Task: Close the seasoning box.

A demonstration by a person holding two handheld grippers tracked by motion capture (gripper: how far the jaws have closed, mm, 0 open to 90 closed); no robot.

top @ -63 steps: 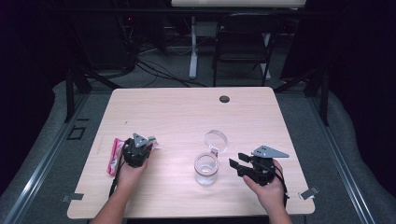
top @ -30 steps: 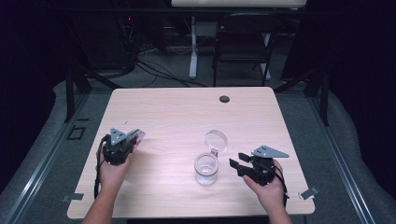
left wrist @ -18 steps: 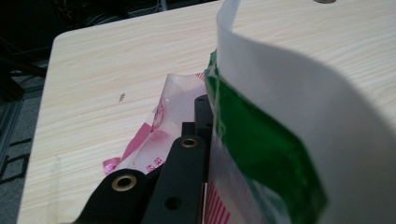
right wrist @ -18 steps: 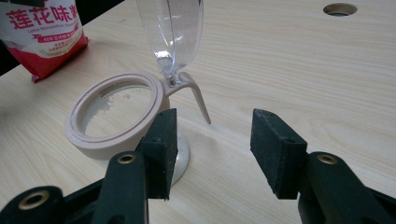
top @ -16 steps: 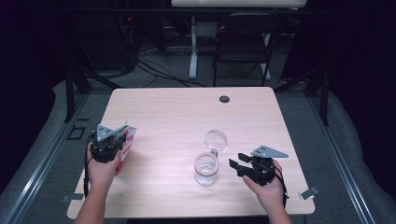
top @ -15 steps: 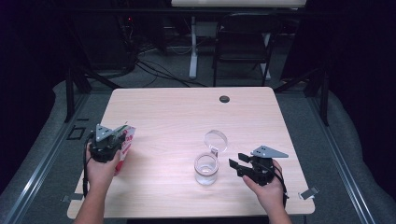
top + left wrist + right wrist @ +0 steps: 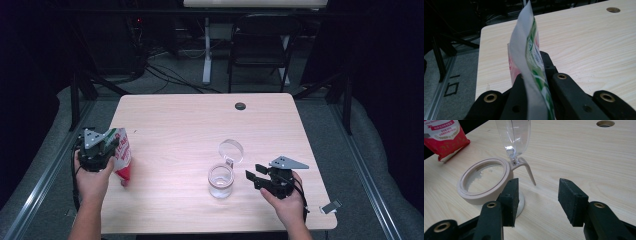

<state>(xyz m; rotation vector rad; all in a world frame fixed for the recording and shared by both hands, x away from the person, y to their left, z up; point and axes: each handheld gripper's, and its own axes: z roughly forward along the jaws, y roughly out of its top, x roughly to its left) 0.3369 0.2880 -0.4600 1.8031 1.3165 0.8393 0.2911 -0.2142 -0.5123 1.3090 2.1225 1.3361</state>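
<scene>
Packet [image 7: 120, 155] of red, white and green foil hangs pinched at its top edge in my left gripper [image 7: 534, 82], fingers pressed together on it, at the counter's [image 7: 200, 120] left edge. Soft, light, probably slippery; I'd judge that flat seam the best hold. Right gripper [image 7: 537, 200] fingers are spread beside the open jar [image 7: 485, 182].
</scene>
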